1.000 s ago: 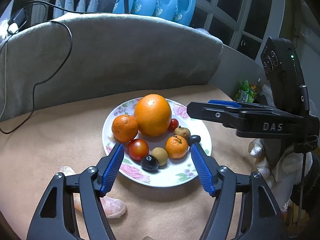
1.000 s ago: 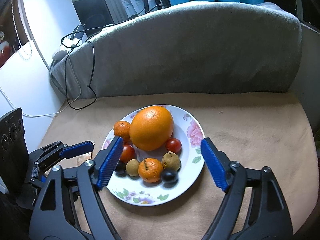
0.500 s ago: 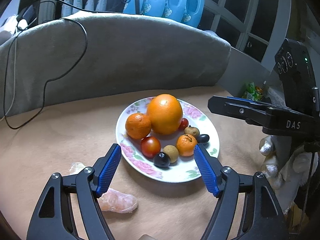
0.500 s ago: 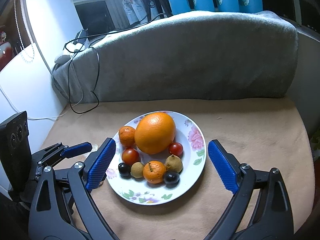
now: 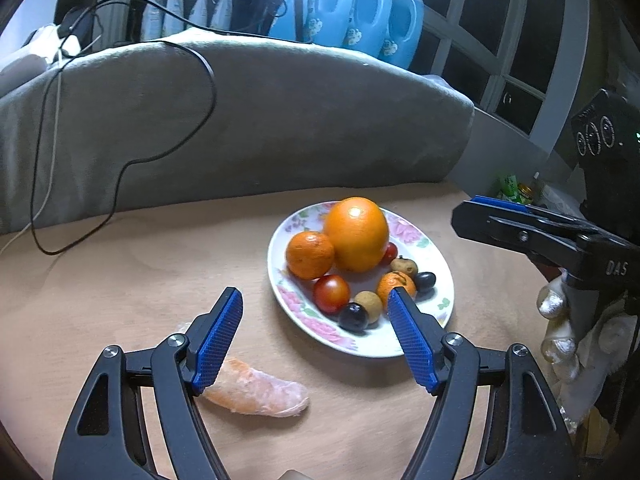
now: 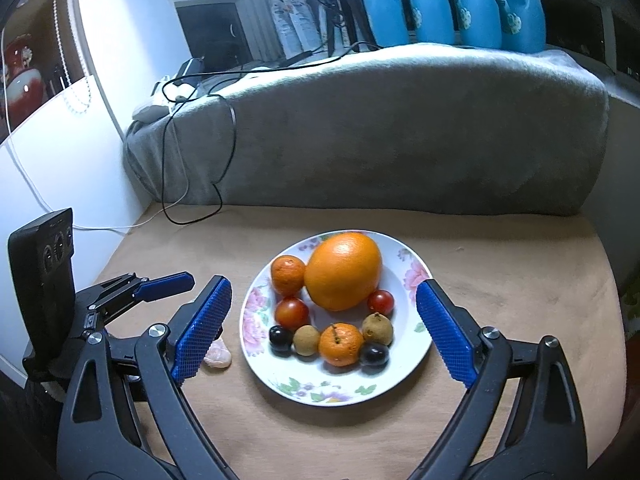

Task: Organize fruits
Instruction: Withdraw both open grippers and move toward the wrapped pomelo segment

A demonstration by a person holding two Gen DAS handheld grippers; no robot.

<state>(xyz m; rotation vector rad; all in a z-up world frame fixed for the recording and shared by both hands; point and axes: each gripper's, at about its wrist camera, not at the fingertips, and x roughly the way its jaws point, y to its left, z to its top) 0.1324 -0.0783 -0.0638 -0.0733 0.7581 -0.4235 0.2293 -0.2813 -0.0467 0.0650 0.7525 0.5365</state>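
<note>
A floral white plate (image 5: 404, 346) (image 6: 312, 394) on the tan cloth holds a big orange (image 5: 356, 233) (image 6: 343, 271), a mandarin (image 5: 310, 255), a small mandarin (image 6: 341, 343), tomatoes, dark grapes and longans. A peeled orange segment (image 5: 256, 394) (image 6: 218, 357) lies on the cloth left of the plate. My left gripper (image 5: 314, 338) is open and empty, above the plate's near left edge, with the segment by its left finger. My right gripper (image 6: 324, 344) is open and empty, straddling the plate.
A grey cushion (image 5: 248, 120) with a black cable (image 5: 120, 184) draped over it backs the surface. Blue detergent bottles (image 5: 360, 8) stand behind it. A white wall (image 6: 60, 168) closes the left side. The cloth edge drops off at right.
Both grippers have pulled back and risen, so the plate looks smaller. The left gripper shifted left, showing more of the orange segment. Both stay open.
</note>
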